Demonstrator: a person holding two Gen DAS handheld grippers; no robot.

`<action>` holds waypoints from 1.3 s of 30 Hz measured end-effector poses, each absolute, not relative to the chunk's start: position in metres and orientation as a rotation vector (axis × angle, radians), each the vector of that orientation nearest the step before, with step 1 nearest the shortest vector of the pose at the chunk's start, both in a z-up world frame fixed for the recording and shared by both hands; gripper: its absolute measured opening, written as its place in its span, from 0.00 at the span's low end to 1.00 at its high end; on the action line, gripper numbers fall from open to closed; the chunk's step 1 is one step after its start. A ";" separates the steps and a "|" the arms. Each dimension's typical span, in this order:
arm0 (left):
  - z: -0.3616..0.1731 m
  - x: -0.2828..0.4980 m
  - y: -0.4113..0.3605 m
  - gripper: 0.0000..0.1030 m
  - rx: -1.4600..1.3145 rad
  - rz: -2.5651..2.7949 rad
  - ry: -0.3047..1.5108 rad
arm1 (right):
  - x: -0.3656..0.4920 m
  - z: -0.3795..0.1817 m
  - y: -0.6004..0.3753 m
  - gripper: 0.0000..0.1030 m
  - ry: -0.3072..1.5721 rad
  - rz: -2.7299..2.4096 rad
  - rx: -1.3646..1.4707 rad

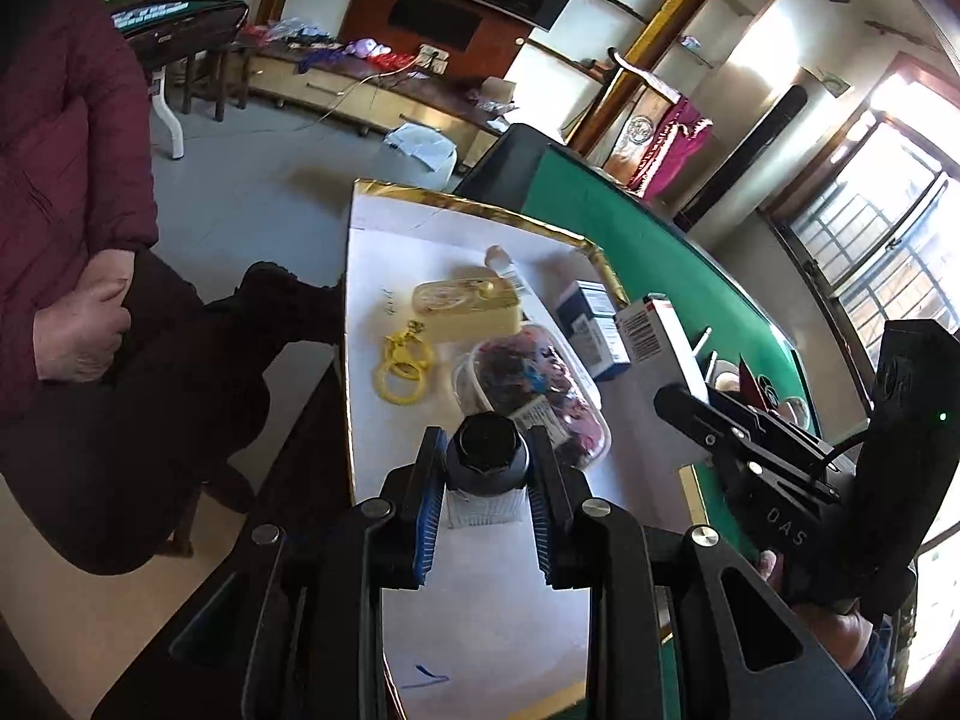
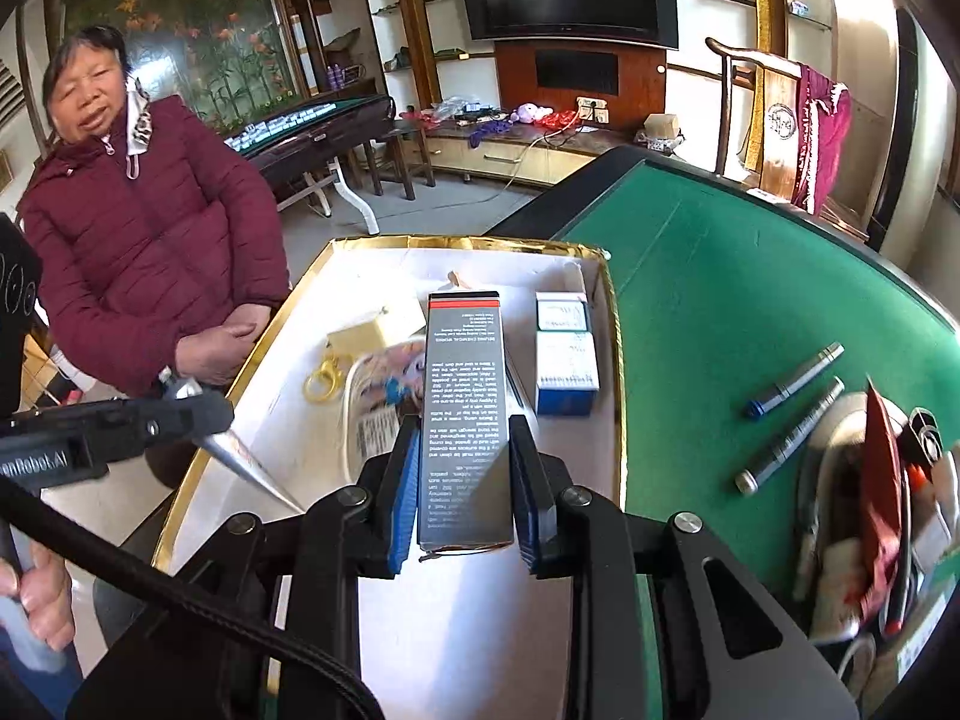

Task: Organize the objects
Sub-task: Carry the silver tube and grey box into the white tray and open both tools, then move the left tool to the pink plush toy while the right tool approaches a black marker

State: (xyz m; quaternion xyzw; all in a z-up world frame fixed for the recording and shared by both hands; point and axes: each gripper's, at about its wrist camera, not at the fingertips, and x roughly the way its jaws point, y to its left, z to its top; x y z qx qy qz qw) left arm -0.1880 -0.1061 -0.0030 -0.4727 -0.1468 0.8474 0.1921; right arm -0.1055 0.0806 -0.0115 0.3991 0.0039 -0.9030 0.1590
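Observation:
My left gripper is shut on a silver tube with a black cap and holds it over the near part of a white, gold-rimmed tray. In the right wrist view the same tube slants down towards the tray floor. My right gripper is shut on a tall grey carton with a red stripe, above the tray's middle. In the tray lie a yellow case, a yellow key clip, a clear tub of colourful bits and blue-and-white boxes.
The tray rests on a green felt table. Two pens lie on the felt to the right. A cluttered container stands at the far right. A person in a maroon jacket sits close to the tray's left side.

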 end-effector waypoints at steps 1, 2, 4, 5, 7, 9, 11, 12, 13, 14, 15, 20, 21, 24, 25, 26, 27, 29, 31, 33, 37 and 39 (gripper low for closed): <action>-0.005 -0.192 -0.108 0.22 -1.334 2.370 -0.414 | -0.110 -0.013 0.079 0.24 0.000 -2.583 1.141; -0.006 -0.197 -0.109 0.22 -1.343 2.367 -0.423 | -0.115 -0.015 0.078 0.24 0.000 -2.583 1.150; -0.008 -0.204 -0.109 0.22 -1.356 2.379 -0.423 | -0.124 -0.017 0.076 0.24 -0.003 -2.591 1.161; -0.009 -0.208 -0.108 0.22 -1.362 2.374 -0.420 | -0.128 -0.019 0.074 0.24 -0.007 -2.587 1.166; -0.014 -0.218 -0.108 0.22 -1.377 2.371 -0.434 | -0.137 -0.023 0.071 0.24 0.000 -2.586 1.191; -0.017 -0.225 -0.108 0.22 -1.388 2.371 -0.432 | -0.146 -0.025 0.067 0.24 -0.004 -2.591 1.202; -0.021 -0.232 -0.106 0.22 -1.399 2.375 -0.445 | -0.151 -0.027 0.063 0.24 0.021 -2.600 1.217; -0.023 -0.235 -0.106 0.22 -1.407 2.383 -0.445 | -0.155 -0.030 0.062 0.24 0.031 -2.609 1.225; -0.024 -0.237 -0.106 0.22 -1.410 2.398 -0.439 | -0.157 -0.032 0.062 0.24 0.027 -2.609 1.232; -0.025 -0.240 -0.106 0.22 -1.414 2.410 -0.432 | -0.161 -0.034 0.062 0.24 0.021 -2.607 1.243; -0.027 -0.243 -0.106 0.22 -1.424 2.412 -0.433 | -0.165 -0.037 0.062 0.24 0.025 -2.609 1.254; -0.037 -0.251 -0.111 0.22 -1.452 2.427 -0.447 | -0.172 -0.047 0.061 0.24 0.028 -2.612 1.276; -0.039 -0.252 -0.112 0.22 -1.452 2.415 -0.459 | -0.172 -0.047 0.062 0.24 0.026 -2.613 1.273; -0.041 -0.255 -0.112 0.22 -1.453 2.417 -0.444 | -0.172 -0.047 0.063 0.24 0.022 -2.612 1.278; -0.040 -0.255 -0.110 0.22 -1.451 2.426 -0.432 | -0.172 -0.047 0.062 0.24 0.023 -2.614 1.280; -0.039 -0.255 -0.109 0.22 -1.451 2.431 -0.428 | -0.172 -0.046 0.063 0.24 0.023 -2.613 1.285; -0.039 -0.256 -0.108 0.22 -1.451 2.433 -0.432 | -0.174 -0.046 0.062 0.24 0.021 -2.610 1.291; -0.038 -0.256 -0.108 0.22 -1.443 2.436 -0.432 | -0.174 -0.045 0.062 0.25 0.019 -2.606 1.298; -0.038 -0.256 -0.107 0.22 -1.435 2.440 -0.424 | -0.172 -0.041 0.063 0.25 0.026 -2.615 1.291; -0.038 -0.255 -0.108 0.25 -1.428 2.432 -0.444 | -0.170 -0.037 0.064 0.29 0.038 -2.616 1.293; -0.033 -0.247 -0.111 0.33 -1.405 2.412 -0.490 | -0.162 -0.024 0.074 0.36 0.008 -2.621 1.257; -0.029 -0.238 -0.111 0.36 -1.397 2.415 -0.496 | -0.154 -0.016 0.080 0.39 -0.009 -2.624 1.236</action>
